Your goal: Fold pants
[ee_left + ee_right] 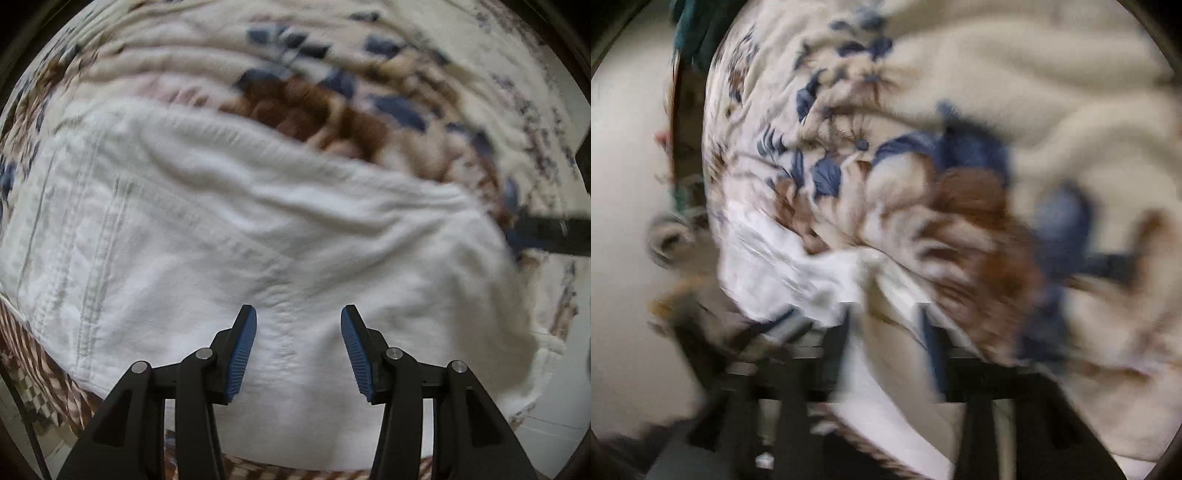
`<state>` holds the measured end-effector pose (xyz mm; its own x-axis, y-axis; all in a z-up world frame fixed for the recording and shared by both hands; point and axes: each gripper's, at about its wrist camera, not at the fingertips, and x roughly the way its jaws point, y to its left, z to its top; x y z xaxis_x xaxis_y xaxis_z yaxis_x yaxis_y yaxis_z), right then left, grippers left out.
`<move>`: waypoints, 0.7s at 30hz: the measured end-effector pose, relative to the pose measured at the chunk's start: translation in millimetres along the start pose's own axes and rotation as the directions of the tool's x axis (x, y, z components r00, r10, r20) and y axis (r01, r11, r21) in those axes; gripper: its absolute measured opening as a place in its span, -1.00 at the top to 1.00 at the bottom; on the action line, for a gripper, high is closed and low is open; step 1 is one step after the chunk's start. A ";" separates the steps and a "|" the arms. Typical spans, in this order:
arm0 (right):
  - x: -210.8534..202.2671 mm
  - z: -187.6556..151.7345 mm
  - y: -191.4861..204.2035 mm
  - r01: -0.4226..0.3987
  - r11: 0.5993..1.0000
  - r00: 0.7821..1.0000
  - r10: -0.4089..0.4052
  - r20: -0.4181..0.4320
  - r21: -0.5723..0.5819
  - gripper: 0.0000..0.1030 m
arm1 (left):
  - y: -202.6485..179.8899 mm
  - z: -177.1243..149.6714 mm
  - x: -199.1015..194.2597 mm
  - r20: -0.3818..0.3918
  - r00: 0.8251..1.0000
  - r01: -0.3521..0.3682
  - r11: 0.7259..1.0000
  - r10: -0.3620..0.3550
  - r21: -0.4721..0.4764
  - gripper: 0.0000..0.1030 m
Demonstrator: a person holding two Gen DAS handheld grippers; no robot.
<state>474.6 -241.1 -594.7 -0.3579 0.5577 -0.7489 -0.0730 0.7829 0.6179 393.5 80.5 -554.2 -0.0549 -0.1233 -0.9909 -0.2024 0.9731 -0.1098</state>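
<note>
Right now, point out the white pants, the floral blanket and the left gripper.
white pants (258, 229), left wrist view, middle of the fabric.
floral blanket (306, 103), left wrist view, brown flower.
left gripper (298, 314), left wrist view, between the fingertips.

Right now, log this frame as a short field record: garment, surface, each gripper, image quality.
garment: white pants, spread flat, seams visible
surface: floral blanket, blue and brown print
left gripper: open, above the pants, holding nothing
right gripper: heavily blurred, white fabric between fingers; open or shut unclear
image quality: left wrist view slightly blurred, right wrist view strongly motion-blurred
</note>
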 end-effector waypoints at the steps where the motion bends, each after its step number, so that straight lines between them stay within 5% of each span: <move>1: -6.1 -11.0 4.8 0.031 0.998 1.000 -0.031 0.001 -0.047 -0.35 | -3.8 2.9 -5.1 0.012 1.000 0.010 1.000 -0.010 0.006 0.12; 3: -4.2 -25.3 7.7 0.048 0.994 0.997 -0.053 -0.047 -0.094 -0.35 | -14.0 12.2 -11.3 0.029 0.999 0.032 0.999 -0.033 0.016 0.11; 5: 7.6 -43.7 2.9 0.110 0.983 0.987 -0.125 -0.096 -0.144 -0.11 | -24.8 23.8 -10.6 0.035 0.999 0.038 0.999 -0.039 0.026 0.08; 6: 15.5 -51.4 -0.6 0.163 0.972 0.977 -0.183 -0.112 -0.167 0.71 | -30.1 29.4 -8.5 0.035 0.998 0.042 0.999 -0.043 0.031 0.08; 7: 20.4 -56.7 -4.6 0.224 0.959 0.964 -0.244 -0.107 -0.173 0.87 | -37.2 36.2 -4.9 0.038 0.999 0.037 0.998 -0.038 0.045 0.08; 8: 16.2 -58.7 -12.7 0.256 0.959 0.962 -0.265 -0.066 -0.122 0.87 | -41.9 41.2 -0.7 0.038 0.999 0.021 0.998 -0.023 0.060 0.07; 12: -2.1 -64.3 -61.5 0.114 0.980 0.992 -0.121 0.030 0.160 0.83 | -51.9 58.2 17.9 0.006 1.000 -0.002 0.998 0.001 0.071 0.07; 14: -6.7 -70.2 -68.7 0.074 0.982 0.997 -0.079 0.024 0.175 0.60 | -55.7 63.3 22.1 -0.004 1.000 -0.001 0.997 0.001 0.071 0.06; 16: -25.9 -82.4 -67.1 0.056 0.986 0.995 -0.067 0.068 0.157 0.03 | -56.8 64.9 22.0 -0.005 1.000 -0.001 0.997 0.001 0.078 0.06; 19: -59.4 -109.8 -57.0 0.287 0.953 0.949 -0.296 0.106 0.094 -0.04 | -37.8 51.6 11.0 -0.015 1.000 0.020 0.997 -0.019 0.074 0.06; 21: -69.2 -127.1 -57.5 0.329 0.941 0.937 -0.336 0.097 0.084 -0.04 | -33.4 33.3 8.2 -0.033 0.998 0.059 0.996 -0.057 0.063 0.06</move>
<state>385.2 -359.7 -547.9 -0.2208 0.2857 -0.9325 -0.1083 0.9430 0.3146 432.4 53.5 -561.2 -0.0754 -0.1850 -0.9798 -0.1429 0.9745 -0.1730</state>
